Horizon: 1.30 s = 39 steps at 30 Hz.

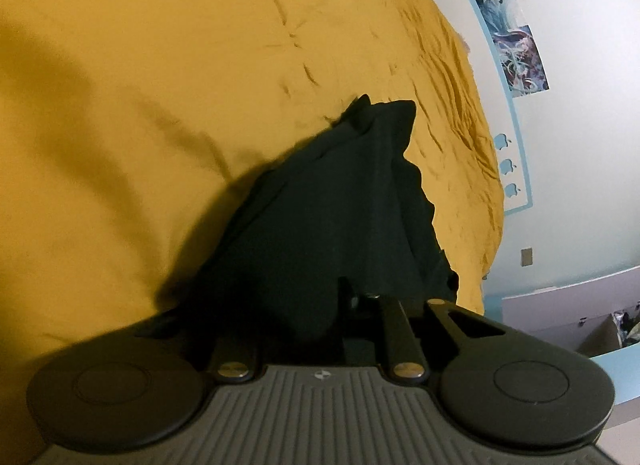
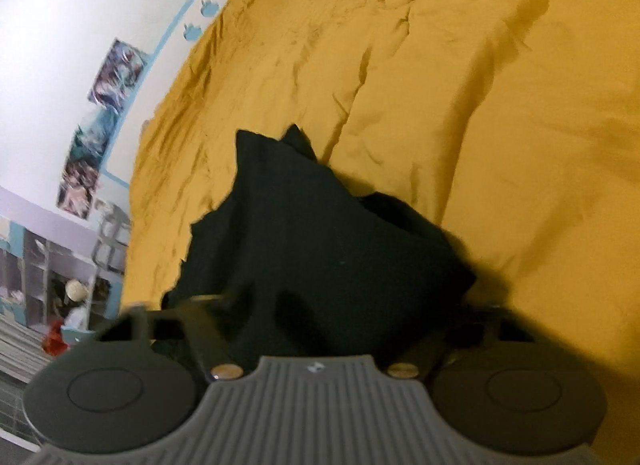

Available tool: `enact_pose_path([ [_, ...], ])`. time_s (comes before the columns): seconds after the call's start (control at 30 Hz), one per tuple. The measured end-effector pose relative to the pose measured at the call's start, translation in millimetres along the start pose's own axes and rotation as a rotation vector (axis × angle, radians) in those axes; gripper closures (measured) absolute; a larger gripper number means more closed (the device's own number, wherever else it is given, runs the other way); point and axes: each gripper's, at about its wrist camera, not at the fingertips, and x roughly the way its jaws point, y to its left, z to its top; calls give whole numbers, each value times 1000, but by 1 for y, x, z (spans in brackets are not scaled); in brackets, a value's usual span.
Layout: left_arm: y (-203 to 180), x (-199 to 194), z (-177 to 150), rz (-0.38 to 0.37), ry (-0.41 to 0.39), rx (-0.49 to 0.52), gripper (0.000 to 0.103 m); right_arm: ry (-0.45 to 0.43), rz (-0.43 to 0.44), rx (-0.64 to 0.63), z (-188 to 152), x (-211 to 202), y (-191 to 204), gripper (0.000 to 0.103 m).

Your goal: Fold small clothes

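Black fabric, a small dark garment (image 1: 320, 201), occupies the centre of both wrist views and lies bunched on a mustard-yellow bedspread (image 1: 160, 65), nearer the edge of the bed that faces the wall with the posters (image 1: 516, 37) than the opposite side. In the left wrist view the left gripper (image 1: 344, 297) has its jaws drawn close together on a portion of the garment, with cloth draped over and between the fingers so that the pads themselves are hidden. In the right wrist view the right gripper (image 2: 320, 305) shows the same condition: jaws nearly closed, cloth gathered between them and covering the fingertips. The garment (image 2: 312, 233) rises from both grippers to a peaked, crumpled mass, with its far end resting on the bedspread (image 2: 480, 105). No clean fold line, squared edge or flattened layer is visible, and the type of garment cannot be determined. Judged from this, the task is at an early stage: the item has been gripped at two points but not yet spread flat. Remaining work appears to comprise flattening the cloth, making the folds, and setting the result down neatly. No other clothing is visible on the bed.
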Motion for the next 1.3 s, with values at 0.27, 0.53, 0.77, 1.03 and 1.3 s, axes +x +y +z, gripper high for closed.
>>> enact_pose_path([
  [0.27,-50,-28,0,-66,-33,95,89,0,76,-99,24,-40,30,95],
  [0.53,-48,-84,-64,-111,47,171,89,-8,76,-169,35,-140,11,95],
  [0.77,15,-100,-85,6,161,115,86,82,-28,-48,19,-149,-87,81],
  [1.03,-63,-142,-35,125,19,518,76,-155,-93,-471,50,-196,-26,42],
  [1.3,-123,-19,-13,107,-62,833,75,-149,-41,-783,77,-73,43,33],
])
